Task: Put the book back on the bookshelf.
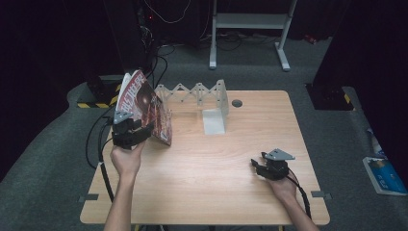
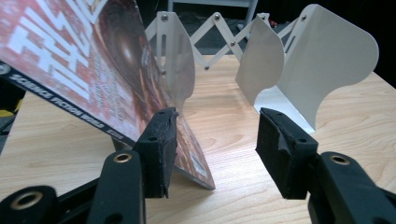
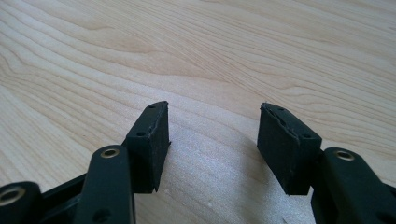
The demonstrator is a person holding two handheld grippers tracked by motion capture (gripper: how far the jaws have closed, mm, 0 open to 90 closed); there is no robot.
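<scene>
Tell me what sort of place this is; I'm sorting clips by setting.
Probably a lab recording space: a lone wooden table on grey carpet, dark surrounds, loose cables, a metal stand frame behind.

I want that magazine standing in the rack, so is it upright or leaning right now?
Leaning. The magazine tilts, one bottom corner on the table, beside the left gripper, outside the rack.

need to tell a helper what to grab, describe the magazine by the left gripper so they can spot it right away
Start at the wooden table and go to its far left corner, just left of the white folding rack. There a magazine stands tilted on its lower edge beside the left gripper. It is the one red, glossy, printed thing there, with big white cover lettering.
</scene>
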